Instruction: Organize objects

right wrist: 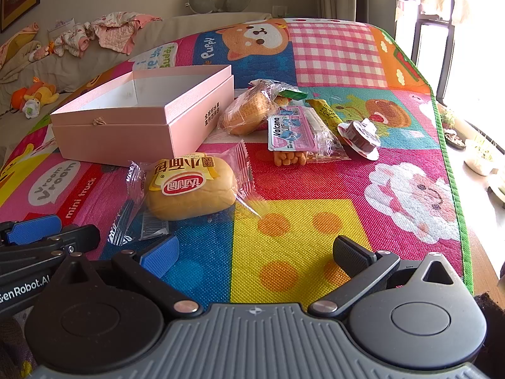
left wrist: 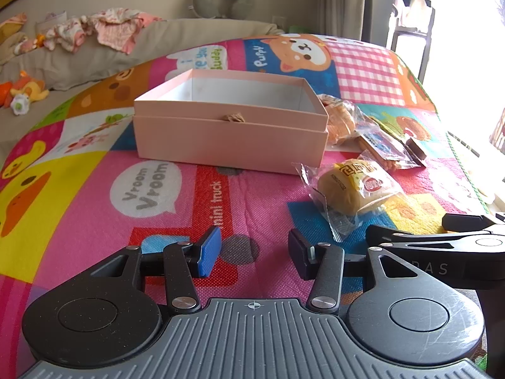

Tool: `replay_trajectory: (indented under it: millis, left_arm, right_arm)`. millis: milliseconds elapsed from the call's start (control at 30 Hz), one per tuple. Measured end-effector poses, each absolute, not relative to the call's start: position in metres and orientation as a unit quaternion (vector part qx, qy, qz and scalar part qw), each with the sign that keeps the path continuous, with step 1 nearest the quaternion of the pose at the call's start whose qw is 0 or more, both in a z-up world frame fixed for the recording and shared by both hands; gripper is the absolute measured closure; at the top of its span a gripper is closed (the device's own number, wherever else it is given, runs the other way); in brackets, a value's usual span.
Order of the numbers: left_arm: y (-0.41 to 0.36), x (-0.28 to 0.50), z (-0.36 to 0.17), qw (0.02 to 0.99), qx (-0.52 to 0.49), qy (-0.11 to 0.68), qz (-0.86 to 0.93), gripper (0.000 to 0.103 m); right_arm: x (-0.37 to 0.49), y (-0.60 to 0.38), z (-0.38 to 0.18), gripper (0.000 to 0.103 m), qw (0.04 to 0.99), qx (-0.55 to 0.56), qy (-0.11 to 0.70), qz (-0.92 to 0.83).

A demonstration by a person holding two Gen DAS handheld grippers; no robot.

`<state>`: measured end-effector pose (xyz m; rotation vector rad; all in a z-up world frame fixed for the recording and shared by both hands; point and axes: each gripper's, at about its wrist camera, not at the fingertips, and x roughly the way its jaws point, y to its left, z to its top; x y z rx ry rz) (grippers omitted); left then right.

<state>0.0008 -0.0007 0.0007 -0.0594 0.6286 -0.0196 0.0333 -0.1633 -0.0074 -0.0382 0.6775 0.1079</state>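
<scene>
Bread is the nearest snack to both of my claws, and it settles which hand goes. Starting at the left, the pink box (left wrist: 230, 120) sits open and looks empty, at about twelve o'clock from my left claw (left wrist: 254, 254), which hangs released over the play mat (left wrist: 79, 189) with nothing between its pads. The wrapped bread bun (left wrist: 353, 189) lies at roughly one o'clock from that claw, close ahead. From my right claw (right wrist: 255, 254), spread wide and also empty, the same bun (right wrist: 192, 186) lies at about eleven o'clock, its long axis running nearly crosswise to my fingers. Both claws are near it; I judge the right better placed, since its wide opening could straddle the bun's short side. Farther right, the other snack packets (right wrist: 293, 129) cluster beside the box's right wall.
</scene>
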Motion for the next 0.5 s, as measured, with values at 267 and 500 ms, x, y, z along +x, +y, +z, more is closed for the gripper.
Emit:
replay_trajectory:
  millis: [267,500]
  left_arm:
    - [0.0036,-0.0009,0.0002,0.951,-0.032,0.309,-0.010,0.051]
    - [0.0036,-0.0007,0.0001,0.951,-0.031,0.309,-0.010,0.051]
  right_arm:
    - [0.0331,-0.1634,-0.0074,0.000,0.942,-0.019,0.332,0.053]
    - [0.0333,-0.1636,-0.0074,0.000,0.942,-0.019,0.332,0.053]
